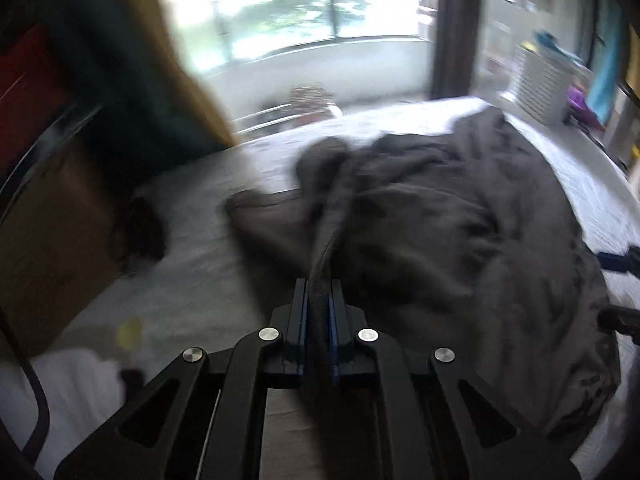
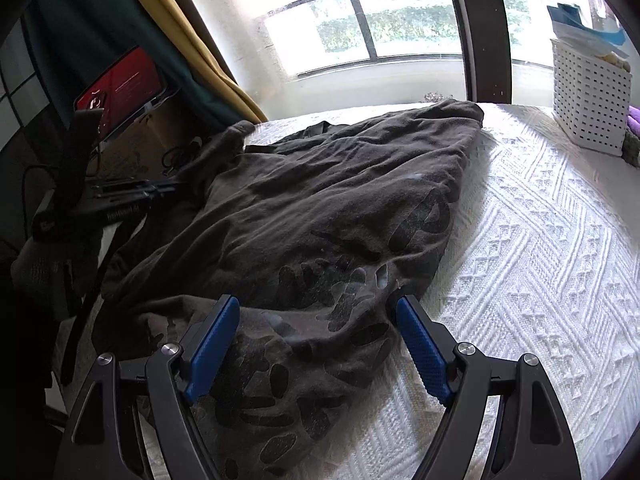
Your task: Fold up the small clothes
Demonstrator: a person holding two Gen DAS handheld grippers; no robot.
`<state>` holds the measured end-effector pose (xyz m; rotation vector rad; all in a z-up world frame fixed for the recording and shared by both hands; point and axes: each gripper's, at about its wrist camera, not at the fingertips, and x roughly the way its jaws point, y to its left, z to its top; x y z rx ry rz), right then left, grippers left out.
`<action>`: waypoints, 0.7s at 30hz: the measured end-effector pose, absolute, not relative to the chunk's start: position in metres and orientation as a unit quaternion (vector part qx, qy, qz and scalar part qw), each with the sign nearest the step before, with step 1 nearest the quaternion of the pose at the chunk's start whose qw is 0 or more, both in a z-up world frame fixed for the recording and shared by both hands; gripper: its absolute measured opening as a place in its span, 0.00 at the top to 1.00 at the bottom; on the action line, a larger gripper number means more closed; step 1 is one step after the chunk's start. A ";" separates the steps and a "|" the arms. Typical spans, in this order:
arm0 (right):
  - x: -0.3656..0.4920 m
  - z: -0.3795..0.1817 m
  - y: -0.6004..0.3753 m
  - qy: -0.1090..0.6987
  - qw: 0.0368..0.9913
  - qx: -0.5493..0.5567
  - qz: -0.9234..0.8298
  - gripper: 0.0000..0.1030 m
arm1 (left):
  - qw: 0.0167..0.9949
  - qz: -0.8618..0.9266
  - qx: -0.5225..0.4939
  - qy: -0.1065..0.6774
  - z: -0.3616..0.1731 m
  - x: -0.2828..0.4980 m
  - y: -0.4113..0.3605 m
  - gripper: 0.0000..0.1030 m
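Note:
A dark grey T-shirt [image 2: 320,208] with a darker print lies crumpled on the white bedspread [image 2: 540,260]. It also shows in the left wrist view [image 1: 460,220], which is blurred. My left gripper [image 1: 319,292] is shut on a bunched edge of the shirt, which stretches away from the jaws. My right gripper [image 2: 316,308] is open, low over the shirt's near printed part, a blue pad [image 2: 212,344] on either side of it. The left gripper's body shows at the left of the right wrist view [image 2: 116,208].
A white perforated basket [image 2: 588,100] stands at the bed's far right. Cardboard boxes [image 2: 132,148], a red-screened device [image 2: 124,84] and curtains [image 2: 180,40] stand along the left. A window is behind the bed. A small dark item [image 1: 142,228] lies near the bed's left edge.

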<state>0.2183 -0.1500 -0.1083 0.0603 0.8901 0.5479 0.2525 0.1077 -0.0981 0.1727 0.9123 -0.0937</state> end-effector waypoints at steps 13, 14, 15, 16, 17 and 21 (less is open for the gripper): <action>0.212 -0.111 -0.137 0.432 0.863 0.009 0.263 0.20 | 0.896 -0.150 0.040 0.416 -0.058 0.192 0.089 0.85; 0.211 -0.111 -0.136 0.432 0.863 0.009 0.263 0.20 | 0.889 -0.176 0.046 0.420 -0.059 0.187 0.074 0.80; 0.210 -0.110 -0.135 0.431 0.863 0.008 0.262 0.20 | 0.884 -0.193 0.051 0.423 -0.062 0.185 0.063 0.67; 0.209 -0.109 -0.136 0.430 0.864 0.008 0.261 0.20 | 0.880 -0.202 0.054 0.425 -0.066 0.184 0.055 0.62; 0.208 -0.109 -0.136 0.430 0.865 0.008 0.261 0.20 | 0.877 -0.206 0.060 0.430 -0.072 0.186 0.048 0.62; 0.201 -0.105 -0.141 0.426 0.867 0.008 0.257 0.20 | 0.872 -0.201 0.055 0.442 -0.086 0.191 0.040 0.65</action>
